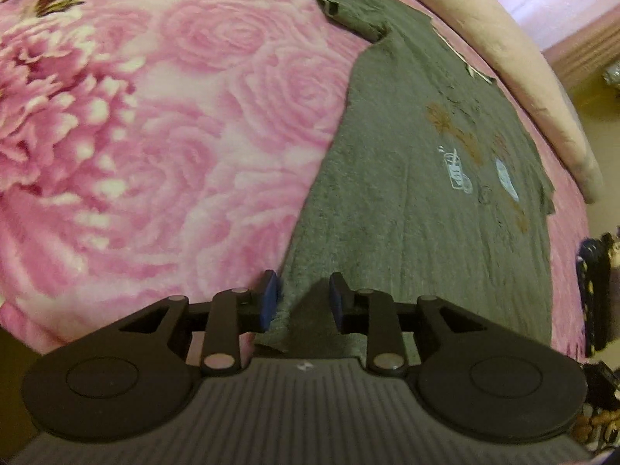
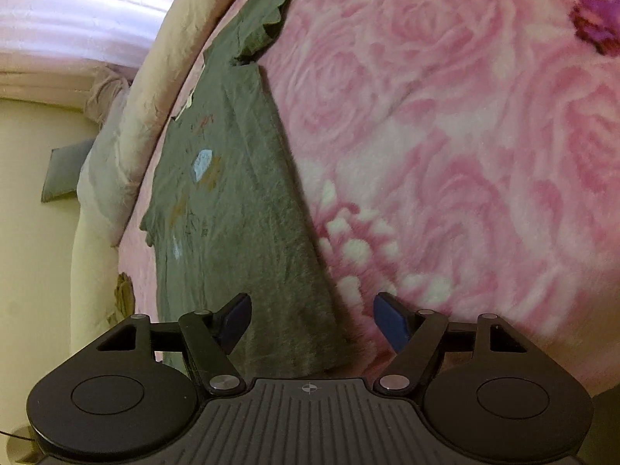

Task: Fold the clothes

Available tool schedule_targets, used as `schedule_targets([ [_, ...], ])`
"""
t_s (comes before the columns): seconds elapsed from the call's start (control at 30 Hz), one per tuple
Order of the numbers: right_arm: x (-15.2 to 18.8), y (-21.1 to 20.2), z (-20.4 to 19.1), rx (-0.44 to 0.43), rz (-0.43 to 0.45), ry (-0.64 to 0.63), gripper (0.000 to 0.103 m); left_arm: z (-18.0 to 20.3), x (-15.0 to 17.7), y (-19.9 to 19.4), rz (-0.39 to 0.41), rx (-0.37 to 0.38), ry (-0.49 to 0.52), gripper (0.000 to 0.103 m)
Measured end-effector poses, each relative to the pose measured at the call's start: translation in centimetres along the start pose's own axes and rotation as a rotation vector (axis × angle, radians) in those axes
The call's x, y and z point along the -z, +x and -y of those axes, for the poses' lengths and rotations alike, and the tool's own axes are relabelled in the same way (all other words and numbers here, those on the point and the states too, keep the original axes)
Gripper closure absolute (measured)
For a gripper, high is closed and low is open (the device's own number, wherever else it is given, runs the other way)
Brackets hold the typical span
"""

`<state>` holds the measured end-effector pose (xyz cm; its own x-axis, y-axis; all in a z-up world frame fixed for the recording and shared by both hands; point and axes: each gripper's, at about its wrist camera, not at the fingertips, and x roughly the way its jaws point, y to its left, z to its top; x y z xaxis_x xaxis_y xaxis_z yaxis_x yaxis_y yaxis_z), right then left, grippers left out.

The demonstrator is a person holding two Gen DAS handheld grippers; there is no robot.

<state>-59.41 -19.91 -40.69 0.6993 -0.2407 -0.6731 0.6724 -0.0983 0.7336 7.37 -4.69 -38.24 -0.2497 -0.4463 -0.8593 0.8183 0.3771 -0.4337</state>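
Note:
A grey T-shirt (image 1: 407,193) with a small printed design lies flat, print up, on a pink rose-patterned blanket (image 1: 174,135). My left gripper (image 1: 303,296) hovers at the shirt's near hem corner. A small raised peak of grey cloth stands between its blue pads (image 1: 269,294), which do not press on it, so it is open. In the right wrist view the same T-shirt (image 2: 240,213) stretches away from me. My right gripper (image 2: 312,317) stands wide open astride the other hem corner, one finger over the shirt and one over the blanket (image 2: 465,155).
A long cream bolster (image 1: 523,58) (image 2: 155,77) runs along the bed's far edge beside the shirt's collar. A dark patterned object (image 1: 593,290) sits past the bed's right edge. A grey cushion (image 2: 64,172) lies on the floor beyond the bolster.

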Motion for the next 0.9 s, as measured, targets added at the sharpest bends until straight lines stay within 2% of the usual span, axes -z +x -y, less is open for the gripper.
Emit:
schedule_targets([
  [0.13, 1.3, 1.5, -1.3, 0.029, -0.041, -0.018, 0.041, -0.7, -0.5, -0.5, -0.002, 0.004, 0.019, 0.079],
  [0.2, 1.8, 2.1, -2.0, 0.057, -0.031, -0.025, 0.041, -1.2, -0.8, -0.9, 0.003, 0.004, 0.028, 0.073],
  [0.33, 2.3, 1.9, -1.9, 0.070, 0.018, 0.032, 0.041, -2.2, -0.8, -0.8, -0.015, 0.046, -0.001, 0.069],
  [0.4, 2.6, 2.0, -1.8, 0.097, 0.036, 0.045, 0.053, -1.7, -0.6, -0.4, -0.032, 0.060, 0.047, 0.072],
  [0.43, 2.6, 1.9, -1.7, 0.123, 0.037, 0.052, 0.076, -1.4, -0.6, -0.2, -0.042, 0.065, 0.077, 0.075],
  [0.47, 2.5, 1.7, -1.5, 0.148, 0.031, 0.060, 0.097, -1.2, -0.6, -0.1, -0.052, 0.073, 0.094, 0.100],
  [0.53, 2.2, 1.2, -1.3, 0.169, 0.030, 0.064, 0.098, -1.1, -0.7, -0.1, -0.076, 0.082, 0.126, 0.103],
  [0.6, 2.0, 0.9, -2.2, 0.194, 0.034, 0.023, 0.100, -1.1, -0.8, -1.3, -0.048, 0.099, 0.161, 0.103],
  [0.7, 1.7, -0.3, -3.2, 0.210, 0.061, -0.010, 0.101, -2.0, -1.0, -3.5, 0.016, 0.120, 0.122, 0.103],
  [0.8, 1.9, -0.9, -3.4, 0.232, 0.070, -0.014, 0.101, -2.3, -0.4, -3.5, 0.000, 0.077, 0.158, 0.103],
  [0.9, 2.5, 0.4, -3.3, 0.304, 0.039, -0.031, 0.101, -1.6, 0.8, -1.5, -0.052, 0.019, 0.210, 0.102],
])
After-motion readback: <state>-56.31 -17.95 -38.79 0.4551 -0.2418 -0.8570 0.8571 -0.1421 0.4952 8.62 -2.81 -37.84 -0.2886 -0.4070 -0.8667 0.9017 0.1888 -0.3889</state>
